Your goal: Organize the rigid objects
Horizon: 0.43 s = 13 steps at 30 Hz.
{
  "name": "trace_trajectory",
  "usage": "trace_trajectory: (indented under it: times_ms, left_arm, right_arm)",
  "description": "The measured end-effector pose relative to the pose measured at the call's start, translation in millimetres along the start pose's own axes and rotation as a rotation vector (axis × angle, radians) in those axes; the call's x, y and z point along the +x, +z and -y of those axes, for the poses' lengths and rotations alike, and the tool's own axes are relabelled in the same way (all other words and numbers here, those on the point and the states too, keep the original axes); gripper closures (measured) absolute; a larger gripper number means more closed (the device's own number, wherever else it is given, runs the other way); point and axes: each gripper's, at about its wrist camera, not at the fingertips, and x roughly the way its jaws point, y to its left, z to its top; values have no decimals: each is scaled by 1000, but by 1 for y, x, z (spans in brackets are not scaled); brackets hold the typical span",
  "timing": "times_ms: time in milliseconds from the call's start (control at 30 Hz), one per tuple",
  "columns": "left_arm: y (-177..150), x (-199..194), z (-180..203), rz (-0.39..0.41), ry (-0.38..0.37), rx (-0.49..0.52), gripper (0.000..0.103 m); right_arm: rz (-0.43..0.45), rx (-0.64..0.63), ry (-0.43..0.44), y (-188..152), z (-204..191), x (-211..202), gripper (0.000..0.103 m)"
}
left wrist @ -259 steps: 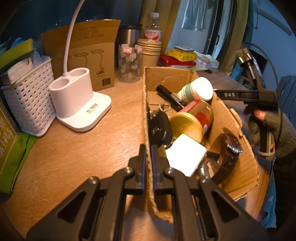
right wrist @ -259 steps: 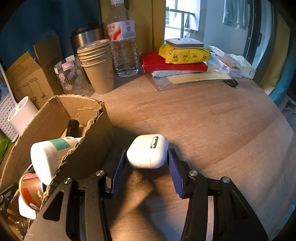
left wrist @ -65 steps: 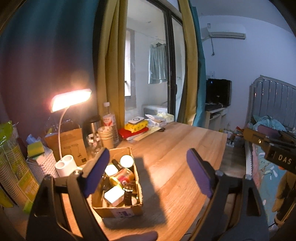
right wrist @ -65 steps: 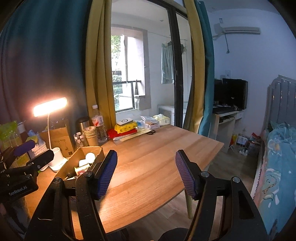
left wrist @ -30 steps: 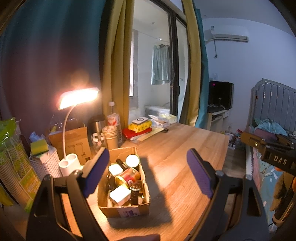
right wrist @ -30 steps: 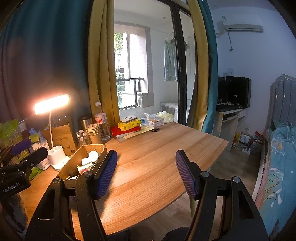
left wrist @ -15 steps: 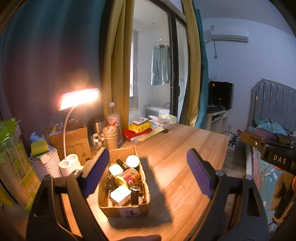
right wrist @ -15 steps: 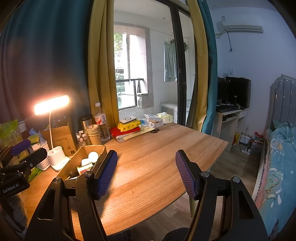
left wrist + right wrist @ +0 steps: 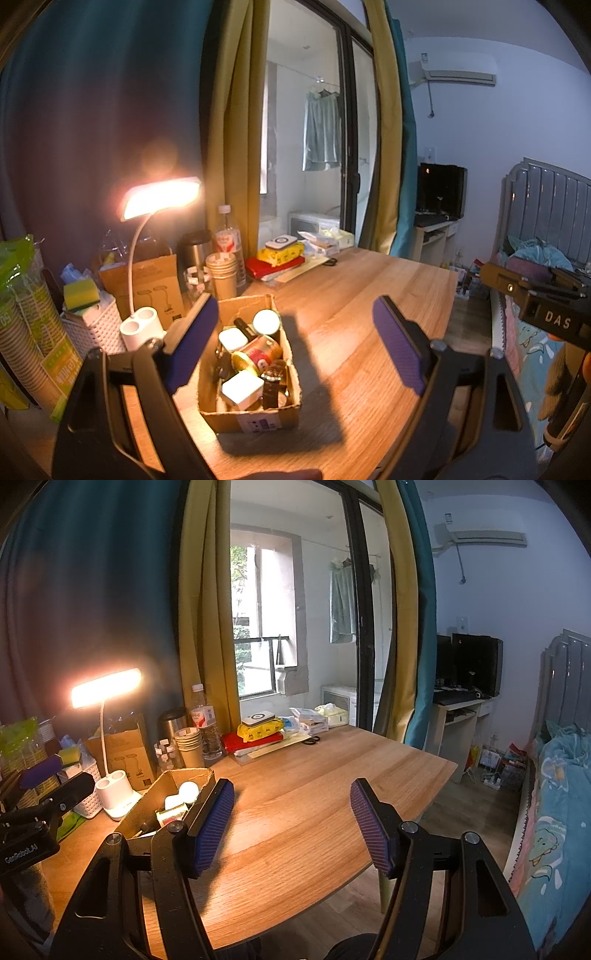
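Note:
A cardboard box (image 9: 255,415) stands on the wooden table (image 9: 354,295), holding several small objects: a red and yellow tin (image 9: 260,352), a white cube (image 9: 242,386), a brown-strapped watch (image 9: 272,380), a white earbud case (image 9: 231,338) and a white-lidded jar (image 9: 266,320). My left gripper (image 9: 291,345) is open and empty, held well back above the table's near edge. My right gripper (image 9: 291,821) is open and empty, held back and high. The box also shows in the right wrist view (image 9: 162,801), at lower left.
A lit white desk lamp (image 9: 142,328), a white basket (image 9: 92,328), paper cups (image 9: 221,275), a water bottle (image 9: 229,240) and a red and yellow stack (image 9: 277,258) line the table's far-left side. A bed (image 9: 554,805) is on the right.
Almost nothing has moved in the last second. Both grippers stay open and pulled back from the table. About 8.6 s ago the right gripper held the white earbud case beside the box.

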Motion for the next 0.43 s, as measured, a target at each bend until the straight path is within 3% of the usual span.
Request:
trace_trajectory:
  times_ms: [367, 433]
  left_arm:
    - [0, -4, -2, 24, 18, -4, 16]
    - [1, -3, -5, 28, -3, -19, 12]
  right_arm:
    - [-1, -1, 1, 0, 0, 0, 34]
    - [-5, -2, 3, 0, 1, 2, 34]
